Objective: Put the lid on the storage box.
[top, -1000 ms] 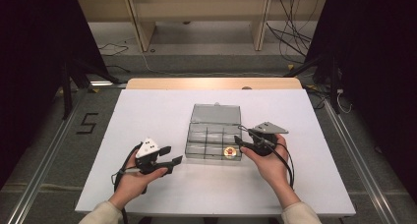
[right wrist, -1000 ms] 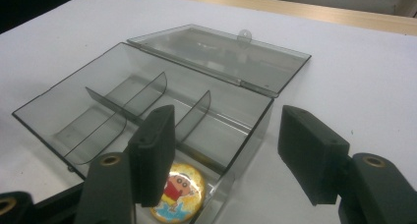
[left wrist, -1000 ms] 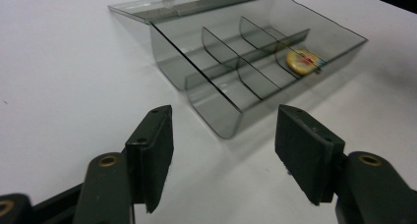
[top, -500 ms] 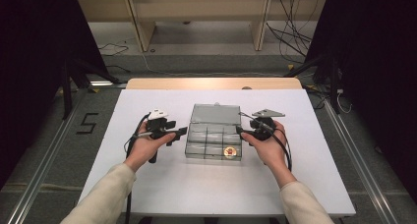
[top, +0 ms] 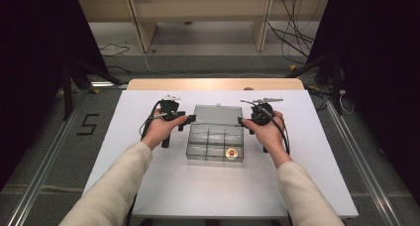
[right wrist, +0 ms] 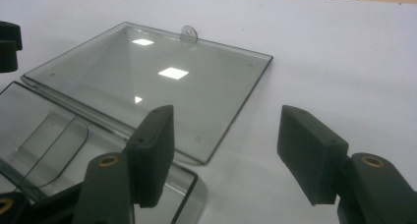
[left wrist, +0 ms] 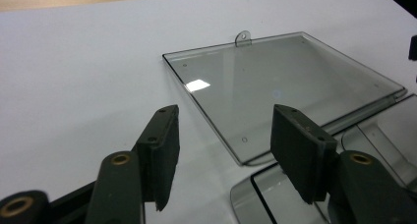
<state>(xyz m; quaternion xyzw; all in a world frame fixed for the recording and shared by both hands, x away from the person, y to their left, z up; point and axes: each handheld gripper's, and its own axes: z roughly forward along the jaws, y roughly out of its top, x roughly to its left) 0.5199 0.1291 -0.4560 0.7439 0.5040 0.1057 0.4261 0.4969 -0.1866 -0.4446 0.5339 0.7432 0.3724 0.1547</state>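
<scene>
A clear plastic compartment box (top: 215, 141) is shown near the middle of the white worktop (top: 208, 186), with its transparent lid (top: 217, 114) folded back flat on the surface on the far side. The lid's small hanging tab (left wrist: 242, 37) is seen at its far edge in both gripper views. A small round orange-and-white object (top: 230, 153) is held in a near right compartment; what it is cannot be told. The other compartments are seen through clear dividers.

The left gripper (top: 184, 120) is positioned just beside the box's left side, level with the lid hinge, and its jaws are spread apart with nothing between them; in the left gripper view they straddle the lid's left corner (left wrist: 241, 157). The right gripper (top: 243, 122) is placed just beside the box's right side, jaws likewise parted and unloaded, straddling the lid's right edge. Each gripper is held by a hand (top: 157, 132) entering from the near edge, in a cream sleeve (top: 114, 186).
</scene>
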